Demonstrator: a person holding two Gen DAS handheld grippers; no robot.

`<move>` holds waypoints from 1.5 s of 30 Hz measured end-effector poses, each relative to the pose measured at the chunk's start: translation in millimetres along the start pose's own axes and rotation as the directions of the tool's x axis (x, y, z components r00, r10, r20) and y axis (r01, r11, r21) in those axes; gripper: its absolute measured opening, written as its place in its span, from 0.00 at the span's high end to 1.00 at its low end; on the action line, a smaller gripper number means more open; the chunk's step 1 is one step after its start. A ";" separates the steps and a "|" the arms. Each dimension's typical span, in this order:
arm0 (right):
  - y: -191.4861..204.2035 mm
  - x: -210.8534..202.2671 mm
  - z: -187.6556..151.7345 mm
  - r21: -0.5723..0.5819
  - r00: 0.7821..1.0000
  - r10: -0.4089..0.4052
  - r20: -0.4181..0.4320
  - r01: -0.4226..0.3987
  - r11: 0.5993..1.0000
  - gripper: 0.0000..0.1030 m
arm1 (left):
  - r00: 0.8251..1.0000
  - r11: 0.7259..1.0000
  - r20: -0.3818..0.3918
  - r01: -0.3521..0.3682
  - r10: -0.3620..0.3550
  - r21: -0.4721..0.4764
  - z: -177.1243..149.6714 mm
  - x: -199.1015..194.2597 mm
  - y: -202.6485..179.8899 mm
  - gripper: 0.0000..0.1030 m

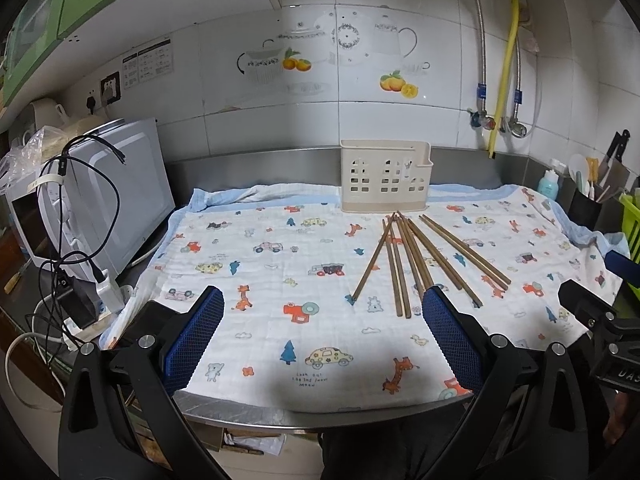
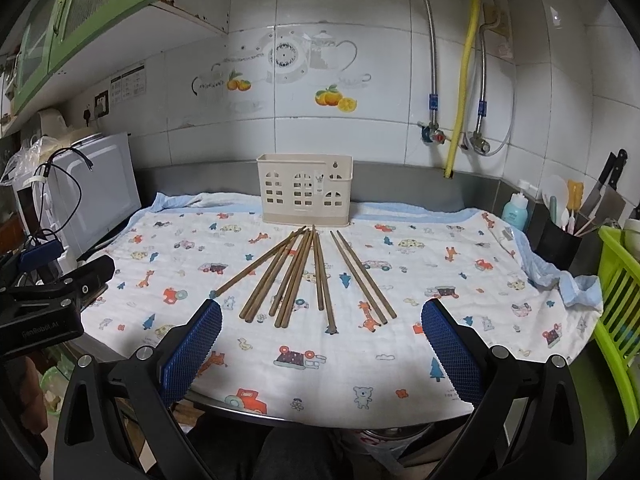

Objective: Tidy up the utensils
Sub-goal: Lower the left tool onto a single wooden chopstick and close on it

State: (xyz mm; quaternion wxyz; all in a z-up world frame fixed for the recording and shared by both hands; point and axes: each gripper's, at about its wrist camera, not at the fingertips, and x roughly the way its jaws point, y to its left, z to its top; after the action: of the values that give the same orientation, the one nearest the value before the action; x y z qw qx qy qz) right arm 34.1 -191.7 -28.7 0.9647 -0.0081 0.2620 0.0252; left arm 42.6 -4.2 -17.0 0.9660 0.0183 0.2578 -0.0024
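I've got both claws wide open and empty, hovering at the near edge of the cloth (image 2: 400, 360). The chopsticks (image 2: 304, 276) lie fanned ahead, long axes running away toward the holder (image 2: 305, 189). They sit dead centre before my right gripper (image 2: 321, 322), off to the right of my left gripper (image 1: 323, 310), so right looks nearer

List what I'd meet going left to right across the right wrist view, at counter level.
Left gripper → white microwave → wooden chopsticks on the printed cloth → blue-green bottle → black utensil pot → green rack.
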 end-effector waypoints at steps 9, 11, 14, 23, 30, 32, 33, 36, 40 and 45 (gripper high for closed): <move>0.1 17.2 3.7 -0.004 1.000 0.001 -0.018 -0.002 1.000 0.06 | 0.999 1.000 -0.036 0.005 -0.005 -0.002 2.6 22.9 1.5 0.05; -0.3 21.7 3.9 -0.005 1.000 0.002 -0.024 -0.002 1.000 0.06 | 0.999 1.000 -0.044 0.006 -0.006 0.000 3.8 28.4 0.4 0.05; -1.0 28.9 4.6 -0.005 0.999 0.006 -0.032 -0.006 1.000 0.06 | 0.999 1.000 -0.051 0.008 -0.008 0.000 5.4 33.7 0.1 0.05; -5.9 46.5 6.2 -0.013 0.999 0.011 -0.051 -0.012 1.000 0.06 | 0.998 1.000 -0.068 0.018 -0.017 0.010 10.9 50.3 -4.6 0.05; -12.0 61.2 4.2 -0.012 0.997 -0.005 -0.077 0.004 1.000 0.06 | 0.996 1.000 -0.091 0.025 -0.023 0.017 12.9 65.7 -9.7 0.05; -14.7 66.4 3.3 -0.005 0.996 -0.002 -0.086 0.001 1.000 0.06 | 0.994 0.999 -0.101 0.032 -0.030 0.013 13.1 70.7 -10.2 0.05; -15.6 68.9 2.9 -0.005 0.996 -0.003 -0.089 0.003 1.000 0.06 | 0.994 0.999 -0.106 0.033 -0.032 0.012 13.5 73.8 -10.9 0.05; -17.5 75.5 3.0 -0.006 0.995 -0.003 -0.100 0.003 1.000 0.06 | 0.993 0.999 -0.111 0.034 -0.033 0.010 13.8 79.4 -10.5 0.05; -19.1 84.6 3.3 -0.009 0.993 0.000 -0.115 -0.001 1.000 0.06 | 0.992 0.999 -0.124 0.038 -0.037 0.005 13.8 87.5 -10.3 0.05; -22.3 94.2 3.7 -0.009 0.992 -0.004 -0.128 0.002 1.000 0.06 | 0.990 0.999 -0.134 0.046 -0.046 -0.007 14.3 96.2 -8.4 0.05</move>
State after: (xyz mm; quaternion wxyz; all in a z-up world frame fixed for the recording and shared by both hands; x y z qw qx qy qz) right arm 118.3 -209.7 -73.1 0.9459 -0.0142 0.3232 0.0243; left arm 133.0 -12.7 -52.8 0.9463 0.0105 0.3223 -0.0230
